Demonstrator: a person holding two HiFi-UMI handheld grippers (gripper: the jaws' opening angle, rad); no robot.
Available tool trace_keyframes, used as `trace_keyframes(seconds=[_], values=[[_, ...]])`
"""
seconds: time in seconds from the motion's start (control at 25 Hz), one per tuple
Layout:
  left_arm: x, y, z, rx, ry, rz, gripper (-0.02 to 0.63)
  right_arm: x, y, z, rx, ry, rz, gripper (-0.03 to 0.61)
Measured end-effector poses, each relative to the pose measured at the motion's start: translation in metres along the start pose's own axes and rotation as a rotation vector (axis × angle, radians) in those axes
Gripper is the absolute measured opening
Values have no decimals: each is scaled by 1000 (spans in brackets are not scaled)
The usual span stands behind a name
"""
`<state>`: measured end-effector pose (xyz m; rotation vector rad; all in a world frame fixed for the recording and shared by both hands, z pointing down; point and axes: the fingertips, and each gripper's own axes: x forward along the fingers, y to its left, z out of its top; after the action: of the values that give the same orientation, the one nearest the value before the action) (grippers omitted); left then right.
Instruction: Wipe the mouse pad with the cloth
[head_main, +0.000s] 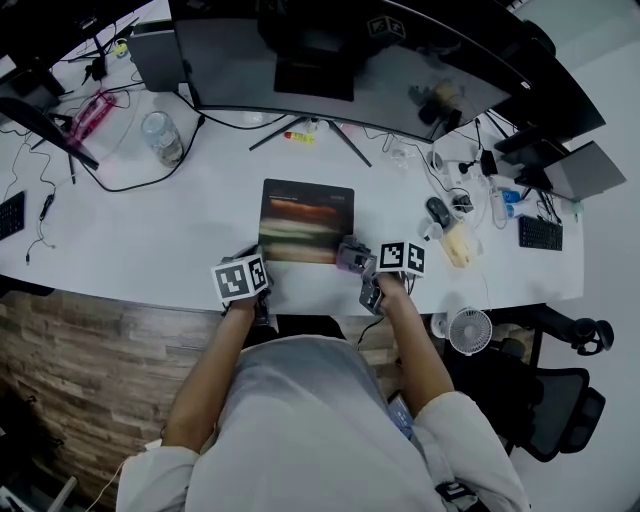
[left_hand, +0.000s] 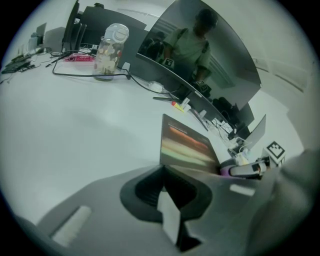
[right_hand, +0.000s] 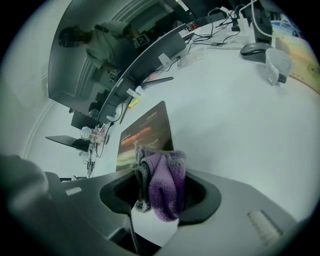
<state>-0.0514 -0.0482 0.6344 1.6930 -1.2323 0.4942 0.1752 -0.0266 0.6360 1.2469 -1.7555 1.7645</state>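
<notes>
Holding the purple-and-grey cloth (right_hand: 161, 180) bunched between its jaws, my right hand-held gripper (right_hand: 159, 200) is clenched on it. The wad pokes out past the tips, so fabric rather than plastic would meet the surface. The mouse pad (head_main: 306, 221) lies flat on the white tabletop (head_main: 150, 235) in front of the curved monitor (head_main: 350, 60). The cloth sits at the pad's near right corner, just beside the edge, and wiping looks not yet begun. My left hand-held gripper (left_hand: 164, 187) is clenched with nothing in it, its tips at the pad's near left corner. I judge it is there to steady the pad, though I cannot tell whether it presses down.
</notes>
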Motion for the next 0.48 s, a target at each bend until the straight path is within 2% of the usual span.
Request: trace_keyframes(seconds=[0.48], values=[[-1, -2, -1, 41, 3, -1, 0, -22, -30, 1, 27, -64, -82, 210]])
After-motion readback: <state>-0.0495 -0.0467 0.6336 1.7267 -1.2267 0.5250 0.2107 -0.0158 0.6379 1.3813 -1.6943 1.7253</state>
